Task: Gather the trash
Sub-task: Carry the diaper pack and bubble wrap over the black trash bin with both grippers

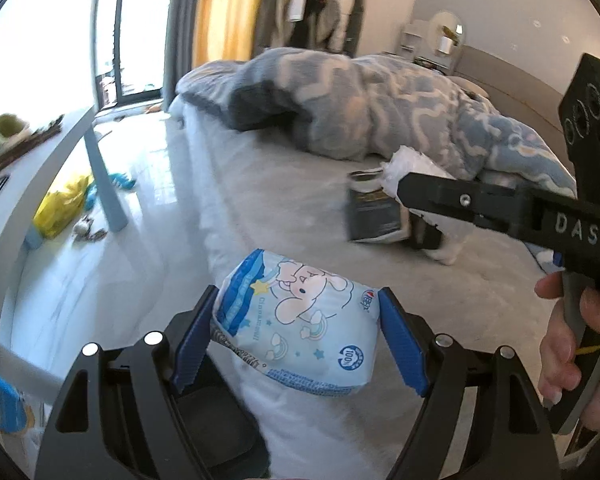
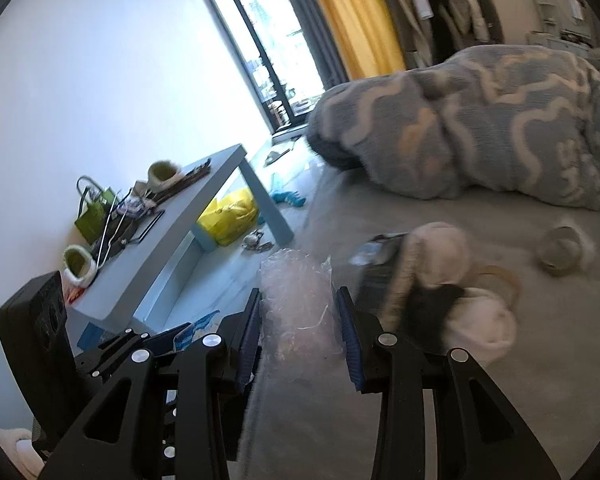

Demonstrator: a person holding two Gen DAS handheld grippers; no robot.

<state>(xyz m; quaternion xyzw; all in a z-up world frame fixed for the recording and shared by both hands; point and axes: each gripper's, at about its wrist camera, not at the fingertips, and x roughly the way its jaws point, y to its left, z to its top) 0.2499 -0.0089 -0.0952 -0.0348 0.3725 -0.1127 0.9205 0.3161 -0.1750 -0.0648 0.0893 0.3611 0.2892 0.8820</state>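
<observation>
Nearest me, my left gripper [image 1: 298,344] clamps one soft, glossy blue tissue pack [image 1: 296,328] printed with a cartoon, held above the bed's edge. My right gripper [image 2: 298,332] pinches one crinkled clear bubble wrap wad [image 2: 296,300]. Beyond lie the pale matte bed sheet [image 1: 260,208], one dark box [image 1: 374,212], one fluffy patterned duvet [image 1: 360,100].

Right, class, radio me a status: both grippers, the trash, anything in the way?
Left gripper shut on blue snack packet. Right gripper shut on crumpled clear plastic. More litter on the bed ahead: dark packet, tape roll.
</observation>
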